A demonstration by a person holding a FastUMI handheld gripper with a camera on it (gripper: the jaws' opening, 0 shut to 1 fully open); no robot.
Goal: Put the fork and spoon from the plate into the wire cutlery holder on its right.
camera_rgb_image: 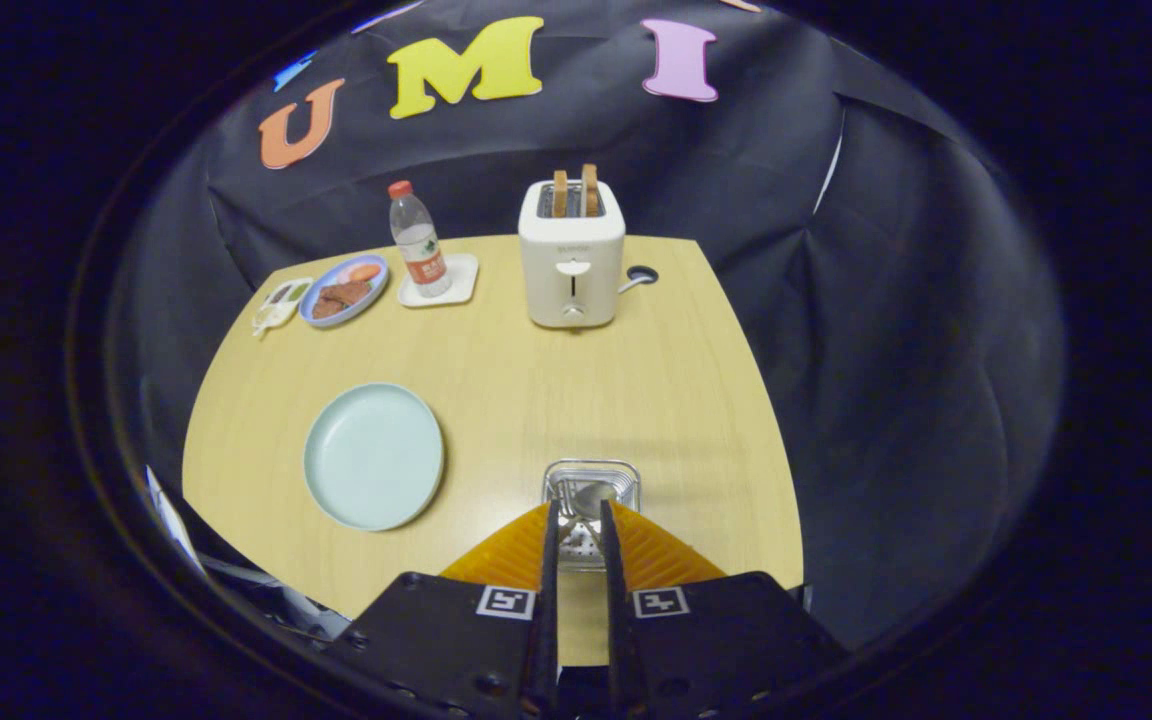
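Since the plate [373, 456] is lying bare, fork [566, 492] and spoon [594, 497] are standing in the wire cutlery holder [591, 478] just ahead of the gripper [576, 520], whose fingers are hovering slightly parted, gripping nothing

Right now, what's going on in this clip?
A person is holding a handheld gripper above the wire cutlery holder on a wooden table. The fork and spoon stand in the holder, and the pale plate beside it is bare. The fingers are close together with a narrow gap, just above the cutlery; whether they grip anything cannot be told. Further back stand a toaster and a water bottle.
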